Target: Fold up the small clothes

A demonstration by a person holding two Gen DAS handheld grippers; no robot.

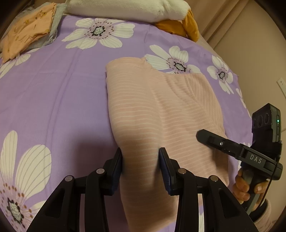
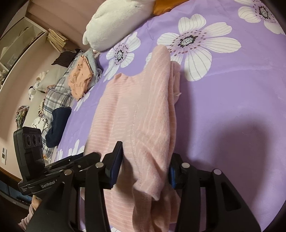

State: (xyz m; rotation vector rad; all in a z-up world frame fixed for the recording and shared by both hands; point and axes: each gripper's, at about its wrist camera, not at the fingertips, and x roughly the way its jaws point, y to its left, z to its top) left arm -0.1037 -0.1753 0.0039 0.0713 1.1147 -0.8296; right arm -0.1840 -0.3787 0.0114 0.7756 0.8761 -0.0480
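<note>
Pink striped fabric fills the gap between the jaws of the left gripper, whose pads stand apart on either side of a low ridge of cloth; whether they press on it cannot be told. The garment, a small pink striped top, lies partly folded on the purple flowered bedspread, its neckline towards twelve o'clock. In the right wrist view a folded-over side is draped between the jaws of the right gripper; these are parted and seem slack around the cloth. The knit is judged light, soft and limp, likely to sag and slide, so it is best taken at hem corners or along a fold edge. At ten o'clock, well apart, an orange folded pile is seen, and a white plush toy at twelve.
</note>
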